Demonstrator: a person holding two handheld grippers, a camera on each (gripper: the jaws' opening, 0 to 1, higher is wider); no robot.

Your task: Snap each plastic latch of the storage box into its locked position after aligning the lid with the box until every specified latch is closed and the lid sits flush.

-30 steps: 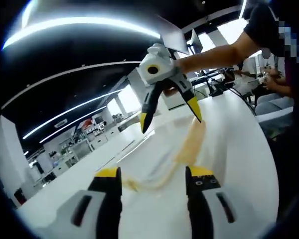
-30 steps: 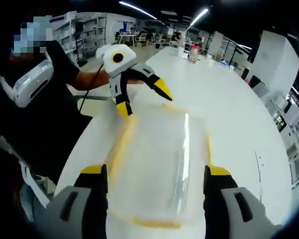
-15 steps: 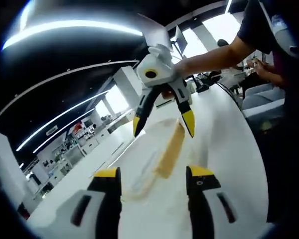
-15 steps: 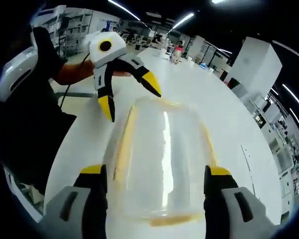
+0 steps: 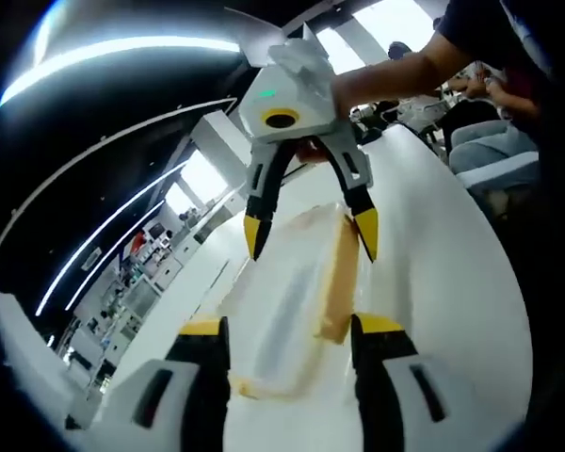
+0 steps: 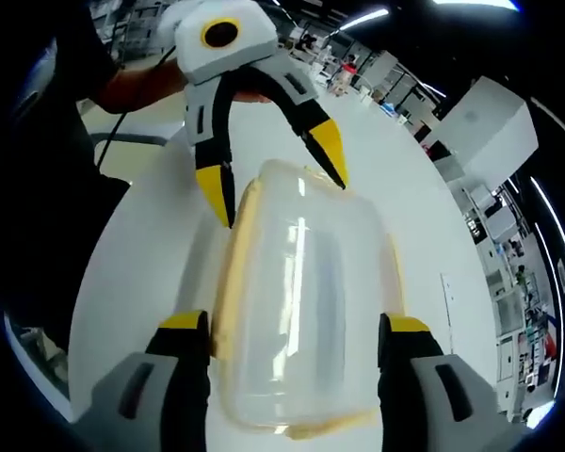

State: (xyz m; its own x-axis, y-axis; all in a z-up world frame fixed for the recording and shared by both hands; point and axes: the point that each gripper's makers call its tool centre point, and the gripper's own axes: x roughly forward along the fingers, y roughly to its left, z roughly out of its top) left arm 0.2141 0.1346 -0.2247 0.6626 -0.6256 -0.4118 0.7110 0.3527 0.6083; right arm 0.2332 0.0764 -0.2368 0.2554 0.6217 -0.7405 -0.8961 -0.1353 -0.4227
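A clear plastic storage box [image 6: 301, 292] with a yellowish rim and lid lies on the white table [image 6: 141, 273]. In the right gripper view my right gripper [image 6: 295, 326] is open, its yellow-tipped jaws on either side of the box's near end. My left gripper [image 6: 273, 174] is open at the far end, its tips straddling the lid's edge. In the left gripper view the same box [image 5: 287, 311] runs between the jaws of my open left gripper [image 5: 290, 330]. There my right gripper [image 5: 309, 235] stands open over the box's far end. I cannot tell whether the jaws touch the box.
The long white table [image 5: 443, 282] runs away from both views. A person's arm [image 5: 395, 71] in a dark sleeve holds the right gripper. Seated people [image 5: 490, 104] are beyond the table's edge. A white cabinet [image 6: 490, 118] and shelving stand in the room behind.
Both grippers have closed in on the box from opposite ends. The box now reaches between each view's own jaws, and the other gripper looms larger over its far end.
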